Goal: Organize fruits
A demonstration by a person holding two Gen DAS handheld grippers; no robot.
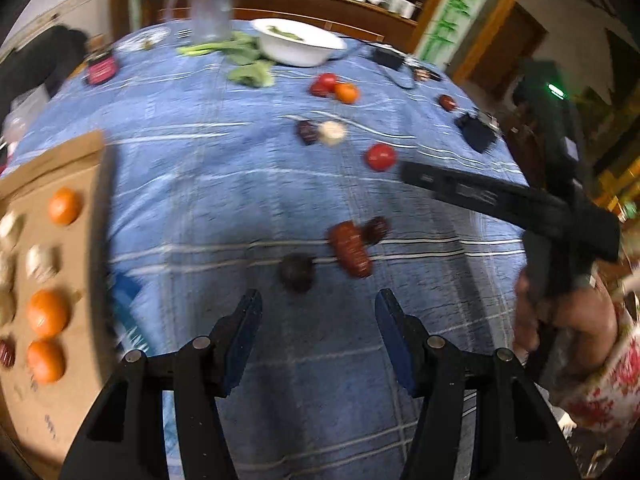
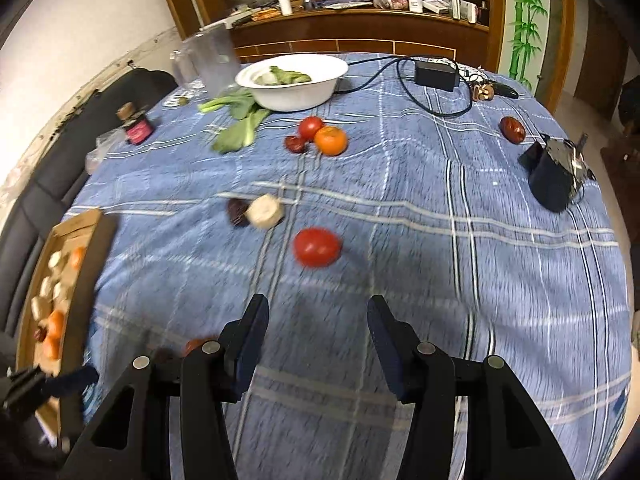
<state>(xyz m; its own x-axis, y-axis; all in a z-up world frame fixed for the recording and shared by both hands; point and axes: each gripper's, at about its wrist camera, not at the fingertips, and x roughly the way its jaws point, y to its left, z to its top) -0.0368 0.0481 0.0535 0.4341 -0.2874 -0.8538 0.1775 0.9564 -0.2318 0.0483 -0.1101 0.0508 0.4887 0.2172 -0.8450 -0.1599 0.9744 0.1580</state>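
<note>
Both hand-held grippers hang empty over the blue-checked surface (image 2: 440,240), the left hand-held gripper (image 1: 318,316) and right hand-held gripper (image 2: 316,320) with fingers apart, presumably ready for loose fruit. The near tomato (image 2: 317,247) lies just beyond the right one. Only the left view shows the cardboard tray (image 1: 86,168) clearly, oranges (image 1: 64,205) already sorted inside.

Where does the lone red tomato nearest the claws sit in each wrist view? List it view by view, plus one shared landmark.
Left wrist view: the lone red tomato lies right of centre on the blue cloth, beyond the left claw.
Right wrist view: it lies near the centre, just ahead of the right claw.
Shared landmark: the white bowl at the table's far side.
</note>
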